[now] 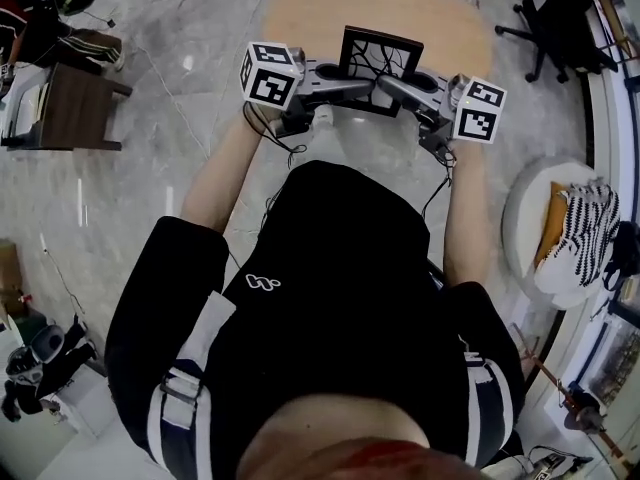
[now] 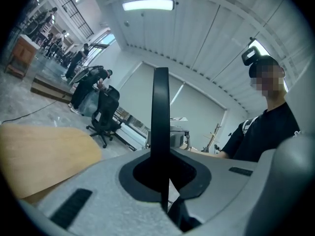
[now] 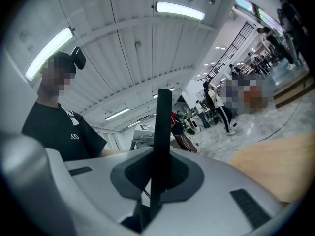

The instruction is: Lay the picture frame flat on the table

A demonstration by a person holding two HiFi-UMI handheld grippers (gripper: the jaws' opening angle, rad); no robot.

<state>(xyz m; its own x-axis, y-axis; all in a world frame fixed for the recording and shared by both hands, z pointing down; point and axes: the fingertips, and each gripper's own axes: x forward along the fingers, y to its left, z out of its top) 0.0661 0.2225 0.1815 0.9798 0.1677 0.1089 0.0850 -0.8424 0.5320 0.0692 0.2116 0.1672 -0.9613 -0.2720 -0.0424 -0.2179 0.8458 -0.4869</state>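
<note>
Left gripper (image 1: 345,88) and right gripper (image 1: 402,85) pinch opposite edges of the picture frame (image 1: 380,56) above the table (image 1: 320,13)

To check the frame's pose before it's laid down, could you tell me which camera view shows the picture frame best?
The head view: it shows the picture frame nearly whole, its patterned face visible, clamped between the left gripper and right gripper over the table. Each gripper view shows only its thin dark edge between shut jaws.

Dressed in black short-sleeved T-shirt (image 1: 340,258), small white logo (image 1: 262,283) at 9 o'clock, white-banded sleeves (image 1: 203,336); equipped with grey left tongs (image 1: 352,87) and right tongs (image 1: 396,84), checkered marker cubes (image 1: 270,73), thin black cables (image 1: 272,136) trailing.
</note>
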